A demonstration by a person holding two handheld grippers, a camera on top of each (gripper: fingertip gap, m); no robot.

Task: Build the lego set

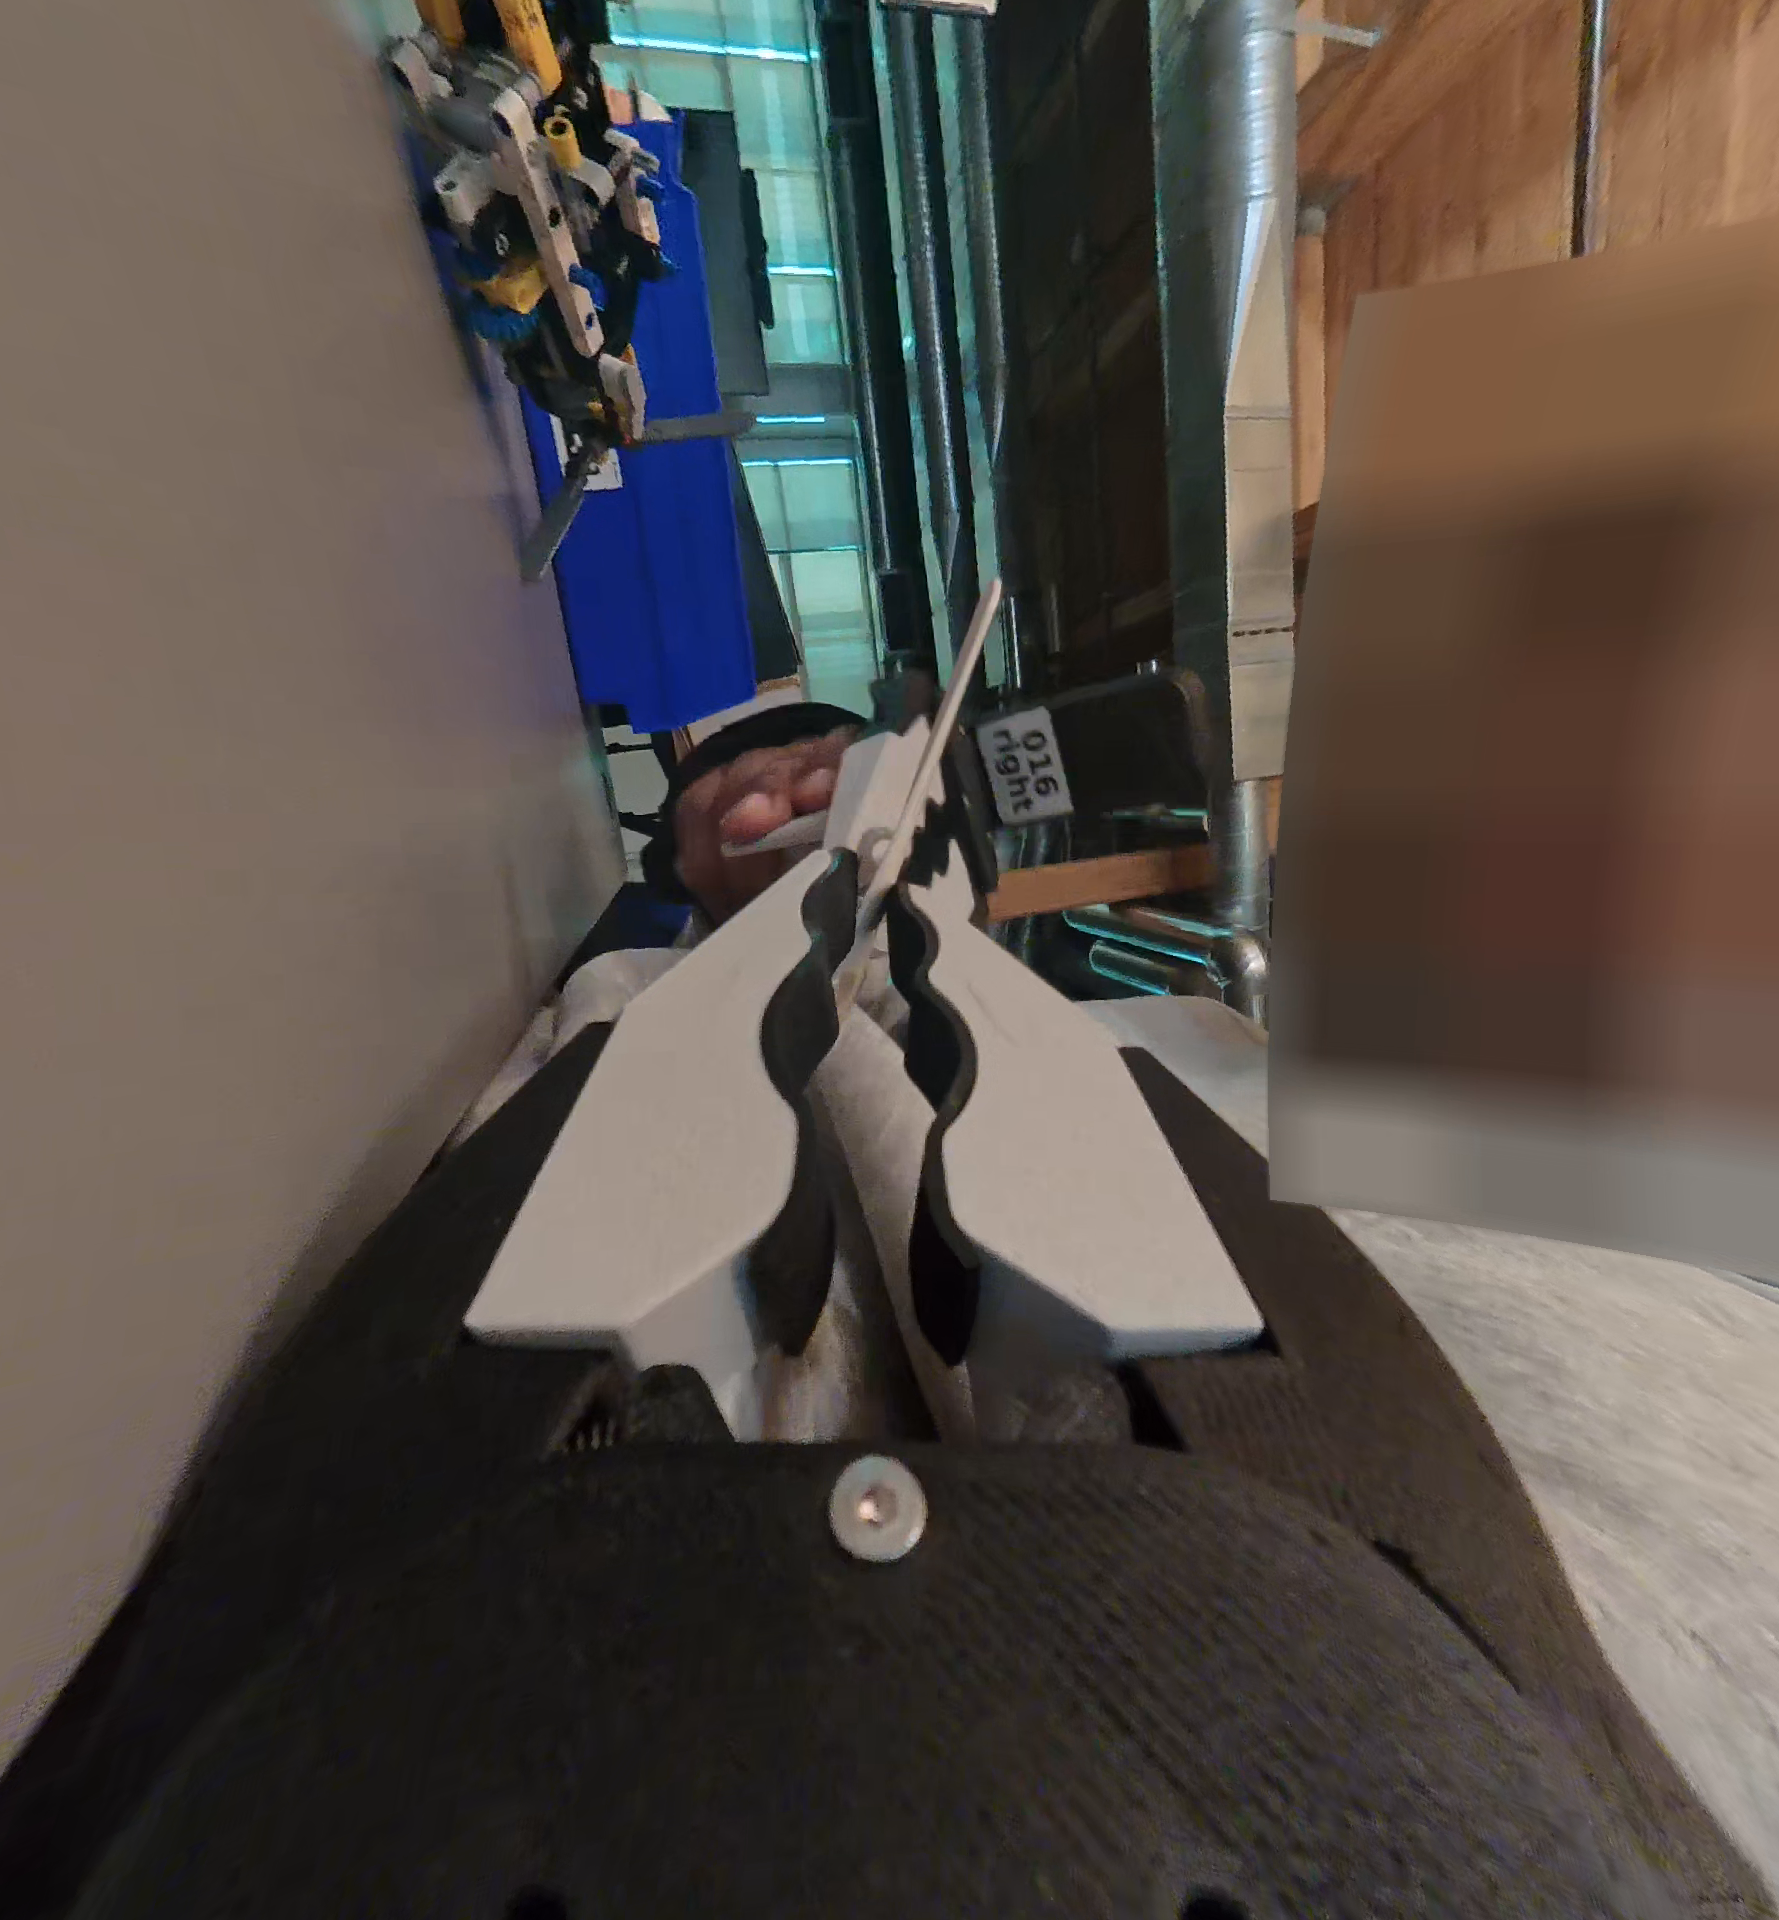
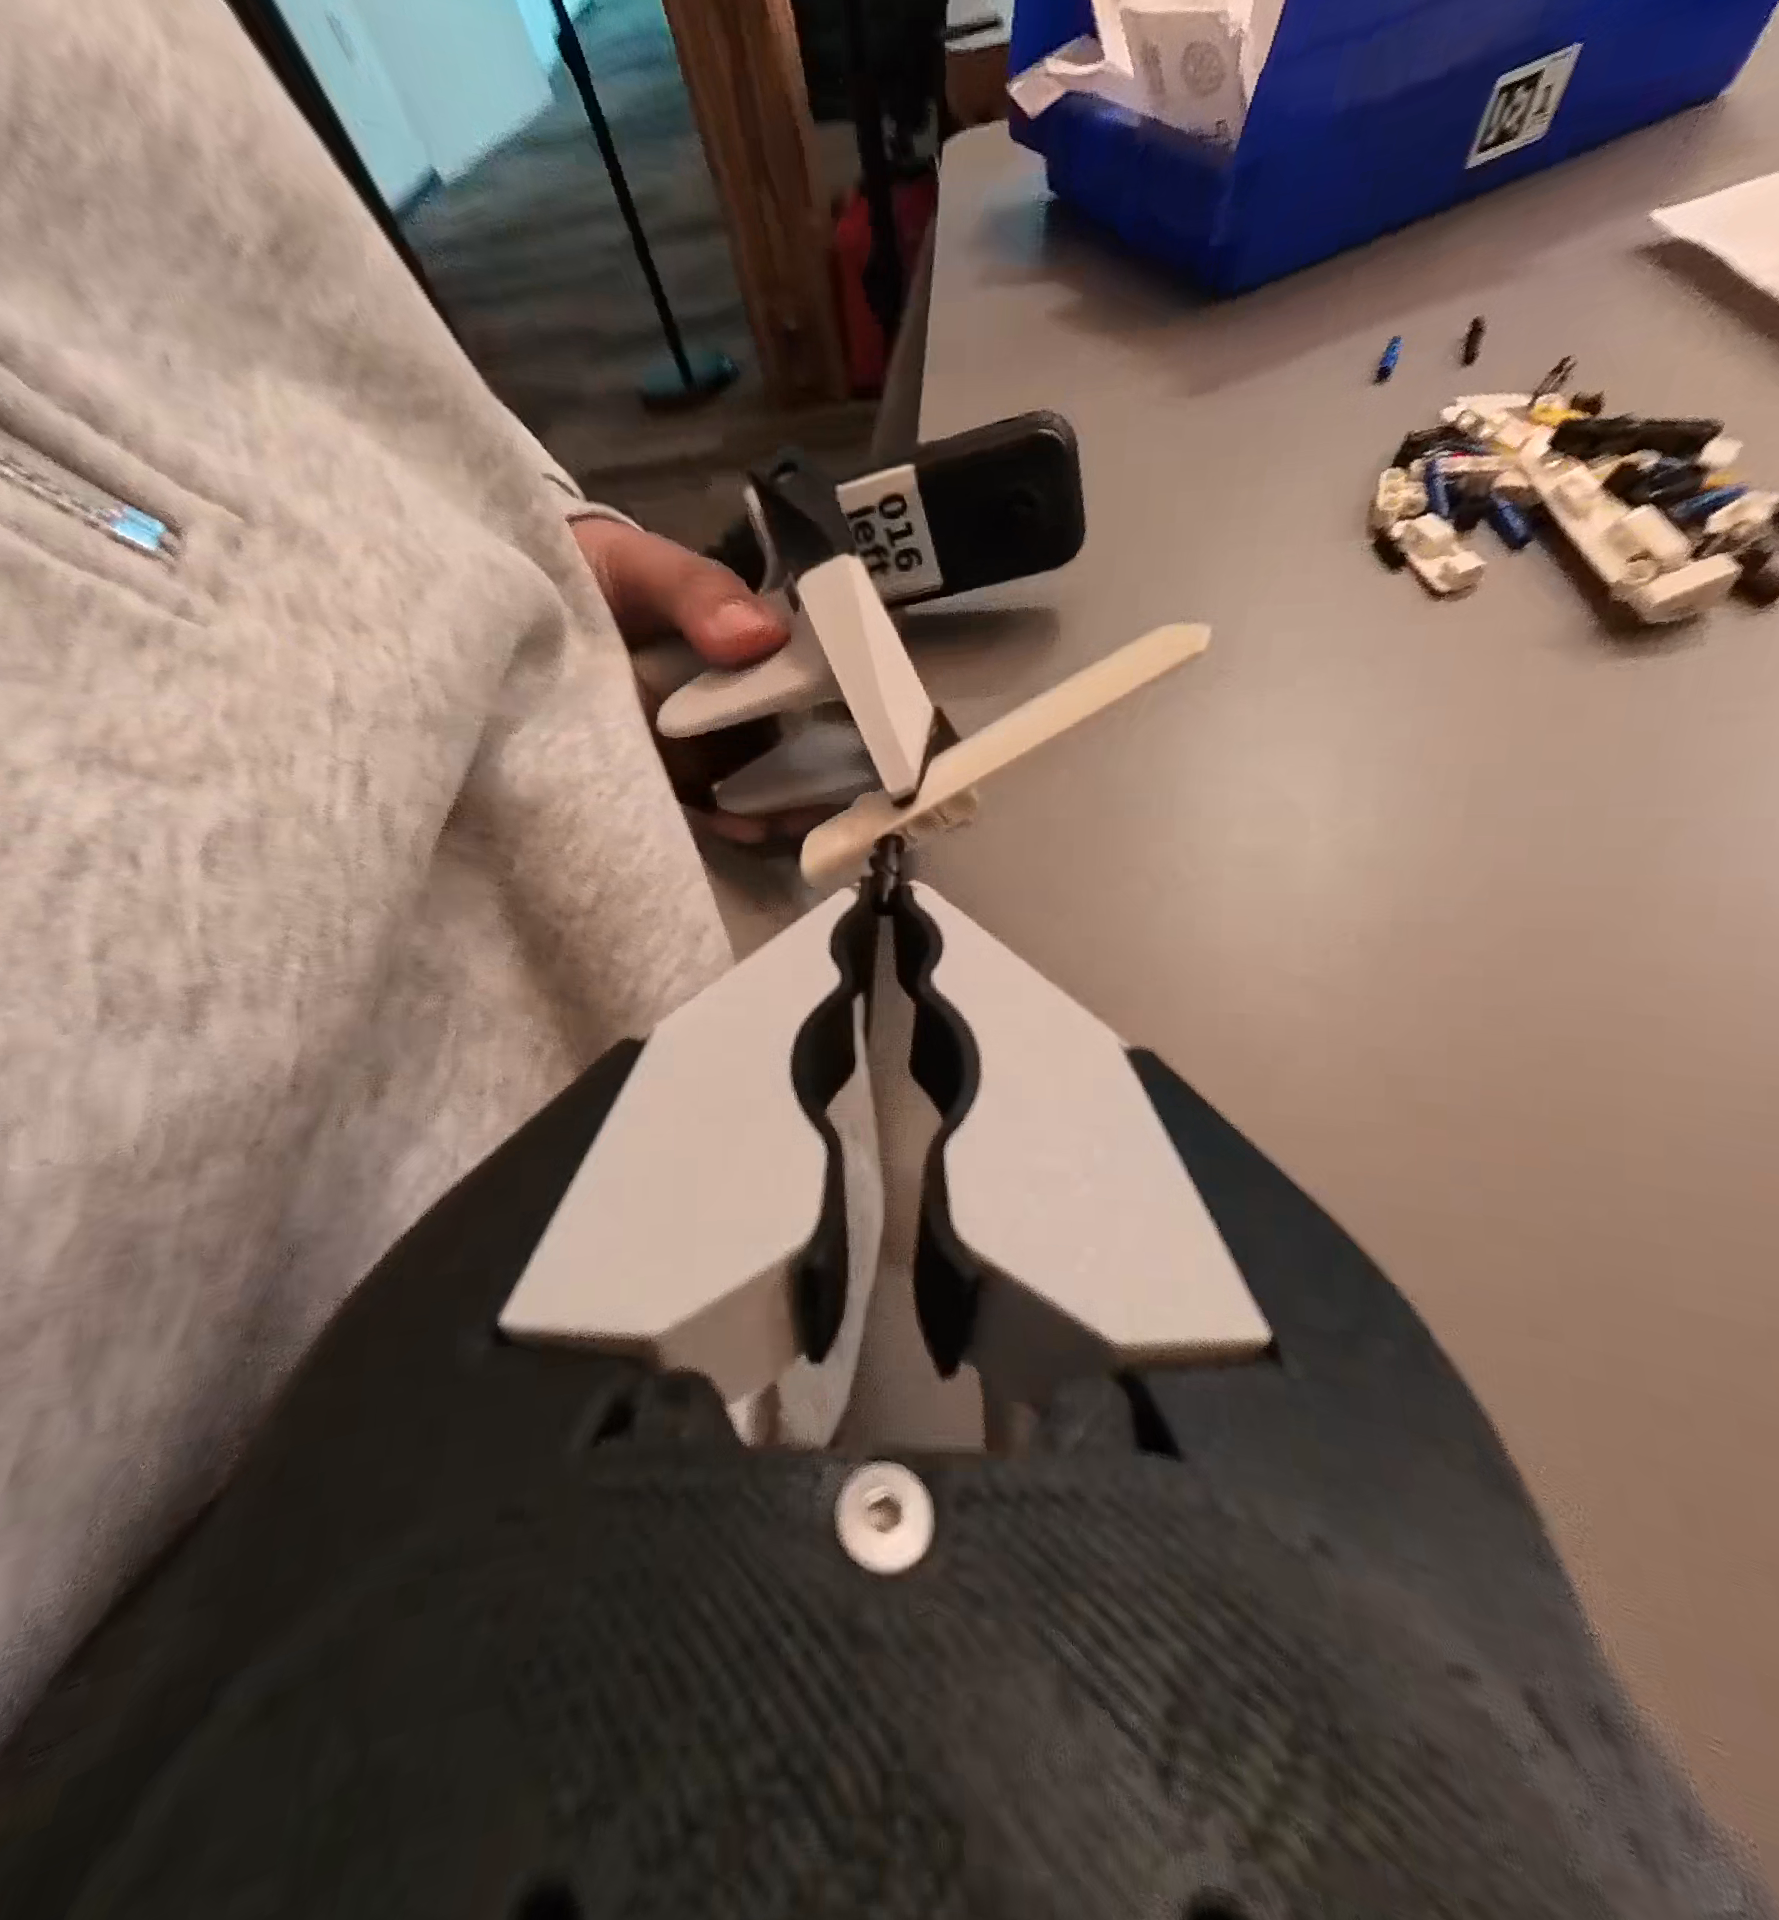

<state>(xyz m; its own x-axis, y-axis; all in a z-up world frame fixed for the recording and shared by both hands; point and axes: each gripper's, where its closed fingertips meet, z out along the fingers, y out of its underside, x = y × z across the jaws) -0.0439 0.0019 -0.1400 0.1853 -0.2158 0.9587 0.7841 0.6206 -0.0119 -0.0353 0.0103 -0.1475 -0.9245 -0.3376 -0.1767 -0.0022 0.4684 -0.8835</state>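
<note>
A long thin white lego piece is held in the air above the table edge between both grippers. My left gripper is shut on it; the piece runs up and away between the tips. My right gripper is shut on a small black pin joined to the white piece's underside. The left gripper also shows in the right wrist view, coming from the far side. The right gripper shows in the left wrist view. The partly built white, black and blue lego model lies on the table, also visible in the left wrist view.
A grey table bears a blue bin with paper bags at the back, two loose pins and a white paper sheet at the right. A person's grey sweater fills the left. Less than 4 cm separates the two grippers' tips.
</note>
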